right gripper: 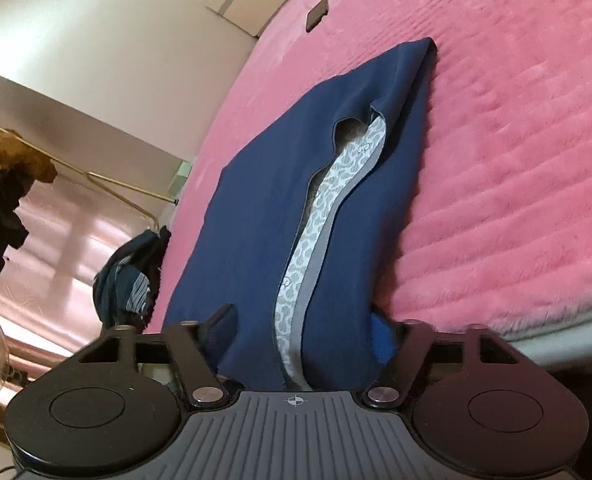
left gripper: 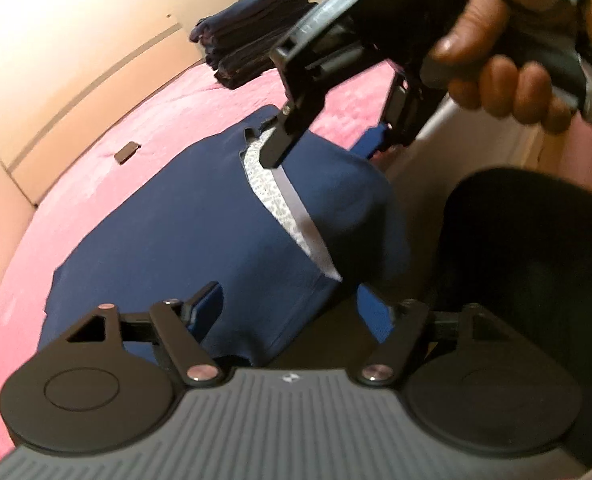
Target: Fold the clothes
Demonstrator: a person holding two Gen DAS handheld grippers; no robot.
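**Warm indoor light, soft focus, heavy fisheye bend**

Both views are lit by a warm, fairly bright indoor light. In the left wrist view the wall (left gripper: 76, 20) at upper left glares almost white, washing out its detail. The hand (left gripper: 508, 60) and the right claw (left gripper: 336, 136) crossing the top of that view are smeared with motion blur, and the navy garment (left gripper: 200, 220) looks soft. The right wrist view is sharper: the pink bed cover (right gripper: 516, 140) shows its pile in ridges. A pale pink sheen falls on the floor (right gripper: 56, 240) at left. Straight lines bow strongly toward every edge, and the corners darken.
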